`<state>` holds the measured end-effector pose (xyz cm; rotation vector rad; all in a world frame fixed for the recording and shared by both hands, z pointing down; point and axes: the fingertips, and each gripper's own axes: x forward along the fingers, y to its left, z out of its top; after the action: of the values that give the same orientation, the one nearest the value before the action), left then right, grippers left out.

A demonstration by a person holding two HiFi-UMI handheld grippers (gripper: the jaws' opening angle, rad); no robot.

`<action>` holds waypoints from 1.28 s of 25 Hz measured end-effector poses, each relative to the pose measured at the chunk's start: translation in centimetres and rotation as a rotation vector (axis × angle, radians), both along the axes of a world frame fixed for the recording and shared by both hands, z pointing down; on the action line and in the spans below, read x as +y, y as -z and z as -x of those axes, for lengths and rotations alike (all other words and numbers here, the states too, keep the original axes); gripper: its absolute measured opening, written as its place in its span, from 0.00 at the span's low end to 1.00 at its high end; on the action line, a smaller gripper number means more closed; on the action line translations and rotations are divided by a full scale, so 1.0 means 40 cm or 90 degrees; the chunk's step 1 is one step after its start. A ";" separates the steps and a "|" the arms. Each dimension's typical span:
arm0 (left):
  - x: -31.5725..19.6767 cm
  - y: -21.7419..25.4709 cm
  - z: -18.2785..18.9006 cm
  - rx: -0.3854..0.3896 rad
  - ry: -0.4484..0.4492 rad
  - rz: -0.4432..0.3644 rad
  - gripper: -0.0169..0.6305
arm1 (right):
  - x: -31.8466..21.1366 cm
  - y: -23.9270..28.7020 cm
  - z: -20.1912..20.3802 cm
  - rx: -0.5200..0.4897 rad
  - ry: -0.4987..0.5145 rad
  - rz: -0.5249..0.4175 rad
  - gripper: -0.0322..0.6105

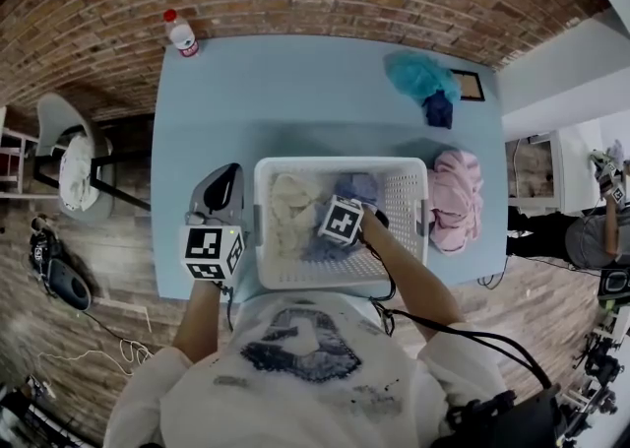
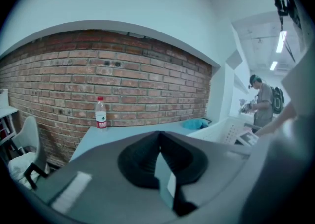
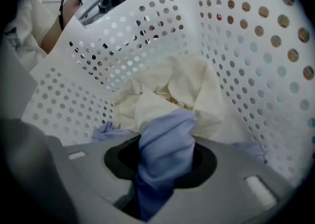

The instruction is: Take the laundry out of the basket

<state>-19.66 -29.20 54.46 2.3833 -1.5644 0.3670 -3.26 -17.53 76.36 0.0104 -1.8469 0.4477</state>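
Head view had the left gripper just beside the left wall of the basket, its jaws pressed together on nothing. Inside the basket a cream cloth lay left of a blue cloth. The right gripper reached steeply in, jaws pinched narrow on a fold of that blue cloth, which was not yet lifted out. Right of the basket a pink pile and, farther back, a teal garment lay on the surface. The task looked partly done, with at least the two cloths left.
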 end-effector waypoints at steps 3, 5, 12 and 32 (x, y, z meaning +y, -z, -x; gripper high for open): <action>0.009 0.012 0.011 0.001 0.005 -0.006 0.01 | -0.010 0.022 -0.003 -0.026 -0.049 0.009 0.28; 0.014 0.020 0.013 0.003 0.007 -0.010 0.01 | -0.019 0.048 0.000 -0.053 -0.084 0.017 0.28; 0.054 0.052 -0.013 0.006 0.000 -0.030 0.01 | -0.049 0.171 0.002 -0.176 -0.204 0.012 0.27; 0.143 0.175 -0.077 0.010 -0.023 -0.096 0.01 | -0.097 0.591 -0.089 -0.462 -0.558 -0.154 0.27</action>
<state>-16.58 -23.49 47.47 2.5233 -1.5969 0.2440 0.32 -21.42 52.72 0.9612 -2.5490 0.9042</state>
